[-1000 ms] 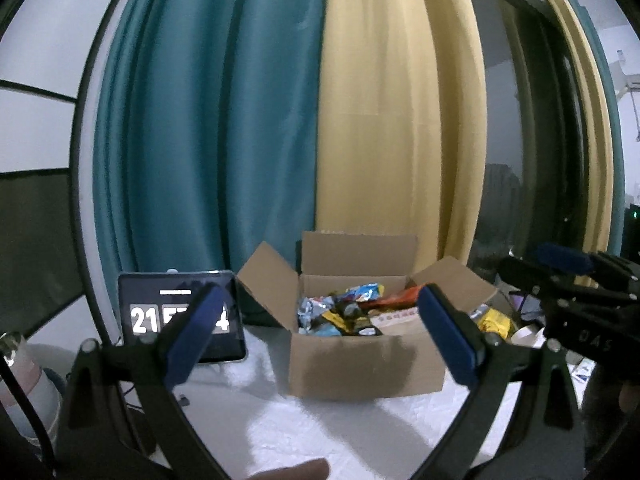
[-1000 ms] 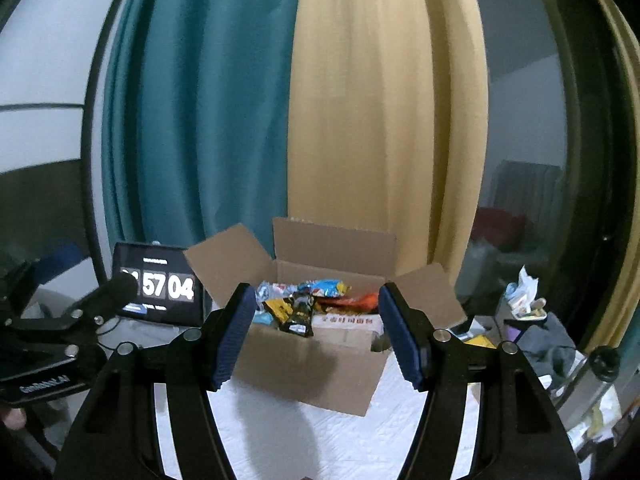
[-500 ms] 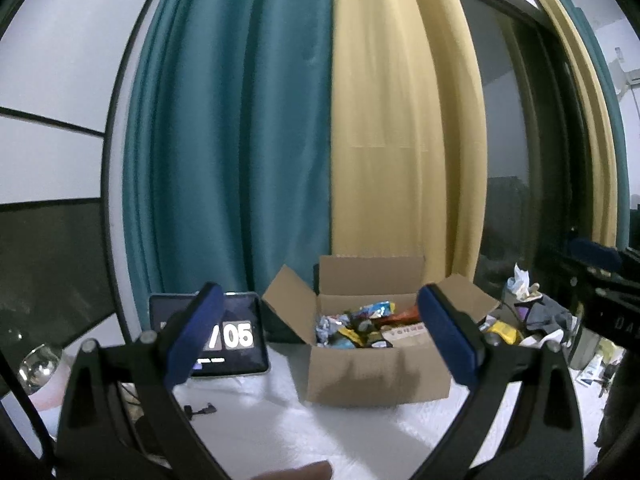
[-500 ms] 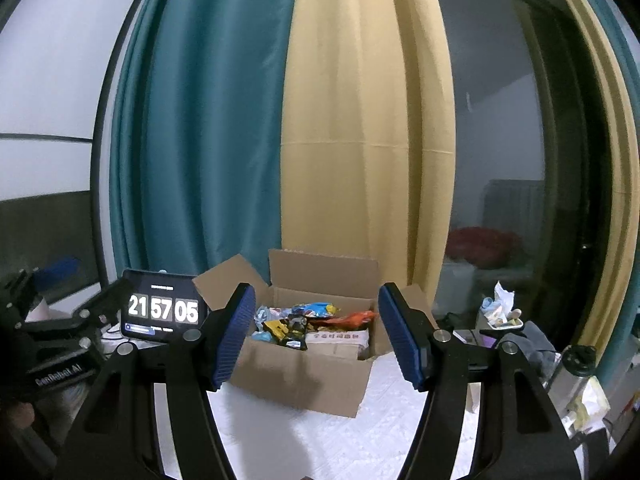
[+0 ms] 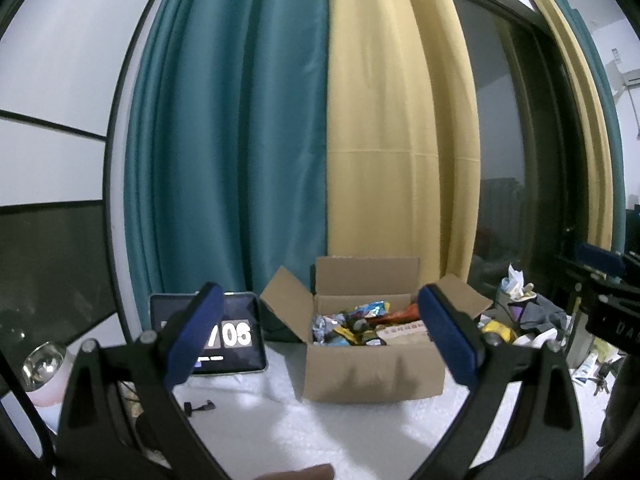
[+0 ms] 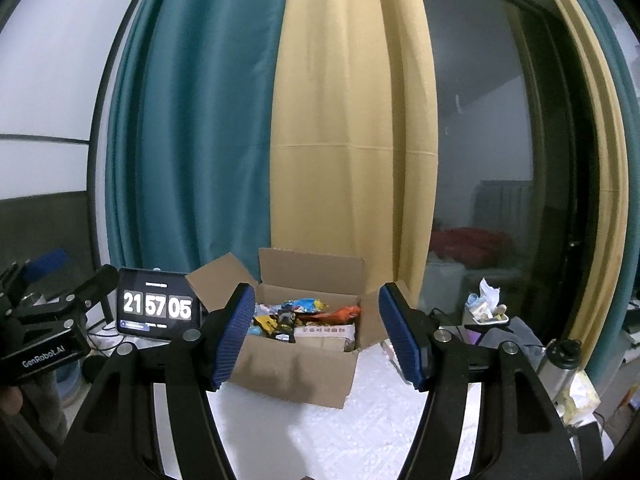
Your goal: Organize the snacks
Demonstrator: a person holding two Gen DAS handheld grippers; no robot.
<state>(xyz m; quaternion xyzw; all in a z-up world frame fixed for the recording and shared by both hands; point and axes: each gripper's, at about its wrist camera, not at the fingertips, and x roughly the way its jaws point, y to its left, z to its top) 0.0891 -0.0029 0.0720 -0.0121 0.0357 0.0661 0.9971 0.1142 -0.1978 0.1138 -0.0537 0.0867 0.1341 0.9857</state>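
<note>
**Both claws drawn back from the snack box**

Both claws have pulled back, so the cardboard box [image 5: 374,372] looks smaller than before. Left claw [image 5: 320,340] and right claw [image 6: 316,336] hang released, nothing between their blue pads. Beyond them, the open box of snacks [image 6: 304,316] sits on the white bench [image 6: 360,432], a clock tablet [image 6: 158,307] at its left.

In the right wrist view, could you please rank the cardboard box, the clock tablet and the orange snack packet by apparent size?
1. cardboard box
2. clock tablet
3. orange snack packet
</note>
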